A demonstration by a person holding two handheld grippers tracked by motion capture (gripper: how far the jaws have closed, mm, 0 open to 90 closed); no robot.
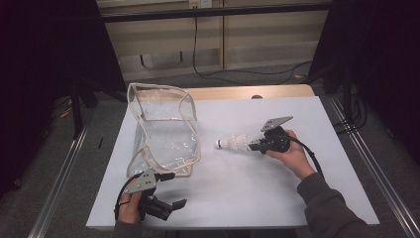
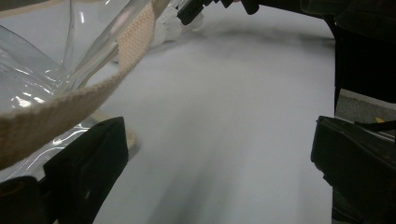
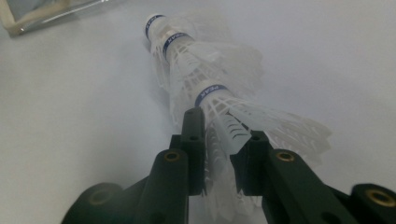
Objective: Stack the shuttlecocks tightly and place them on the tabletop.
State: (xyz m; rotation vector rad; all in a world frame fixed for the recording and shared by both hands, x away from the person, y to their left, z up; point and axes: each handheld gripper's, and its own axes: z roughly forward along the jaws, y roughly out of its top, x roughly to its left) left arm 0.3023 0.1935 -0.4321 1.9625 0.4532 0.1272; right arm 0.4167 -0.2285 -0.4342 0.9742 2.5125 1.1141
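Observation:
A stack of nested white shuttlecocks (image 1: 235, 143) with blue bands lies right of the table's centre, cork end pointing left. My right gripper (image 1: 251, 146) is shut on the feather skirt of the rearmost one; in the right gripper view the shuttlecocks (image 3: 205, 70) stretch away from the right gripper (image 3: 224, 135). A clear plastic bag (image 1: 163, 129) with beige webbing trim stands open on the left half. My left gripper (image 1: 176, 189) is open at the front left, just below the bag's near corner. Its view shows the left gripper (image 2: 219, 135) holding nothing, with the bag's strap (image 2: 70, 100) close on the left.
The white table (image 1: 237, 188) has a wooden strip along its far edge. Metal rails (image 1: 59, 178) run along both sides on the floor. A black cable (image 1: 237, 73) lies on the floor behind the table, and dark curtains hang at both sides.

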